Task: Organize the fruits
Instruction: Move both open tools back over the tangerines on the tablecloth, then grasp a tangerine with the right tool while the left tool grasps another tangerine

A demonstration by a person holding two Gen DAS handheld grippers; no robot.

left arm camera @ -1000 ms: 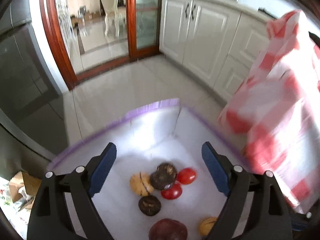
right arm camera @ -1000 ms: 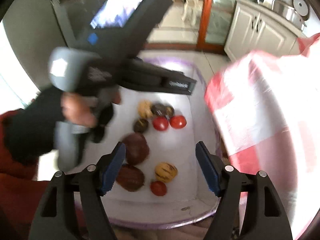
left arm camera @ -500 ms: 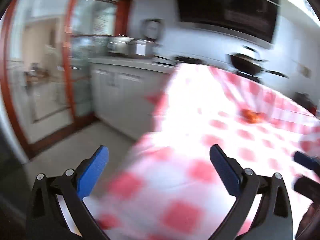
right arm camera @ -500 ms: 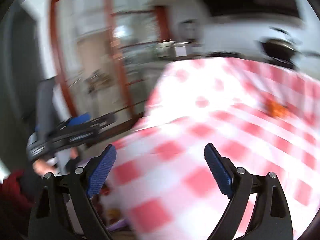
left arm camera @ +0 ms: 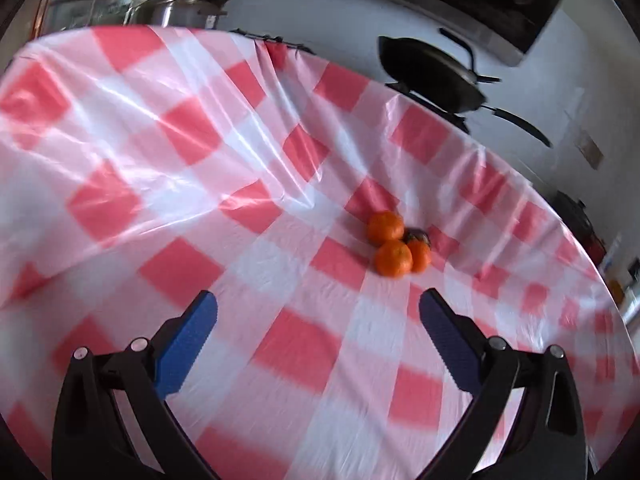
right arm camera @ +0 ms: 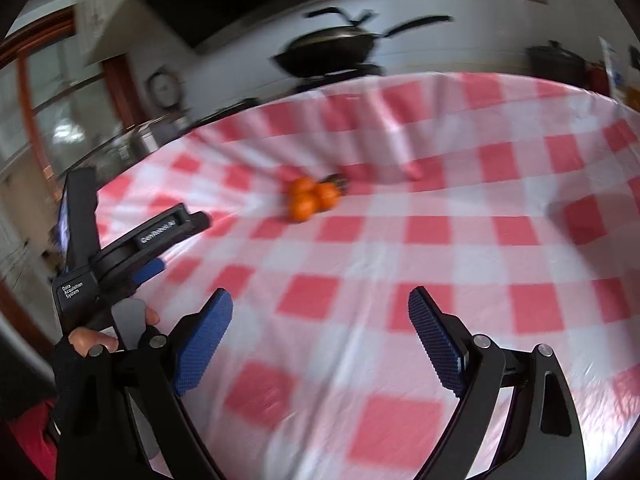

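Claws (left arm camera: 318,316) (right arm camera: 320,312) both released, empty; three oranges (left arm camera: 394,244), maybe dark fruit, on tablecloth (left arm camera: 200,208).

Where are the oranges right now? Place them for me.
The oranges sit clustered on the checked tablecloth, ahead of both open grippers, with a dark fruit touching behind; the wok stands beyond.

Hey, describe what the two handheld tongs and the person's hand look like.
Both tongs, left and right, have black arms with silver bolts and blue textured pads. The left body has white lettering. The left hand wears a black fingerless glove over a red sleeve.
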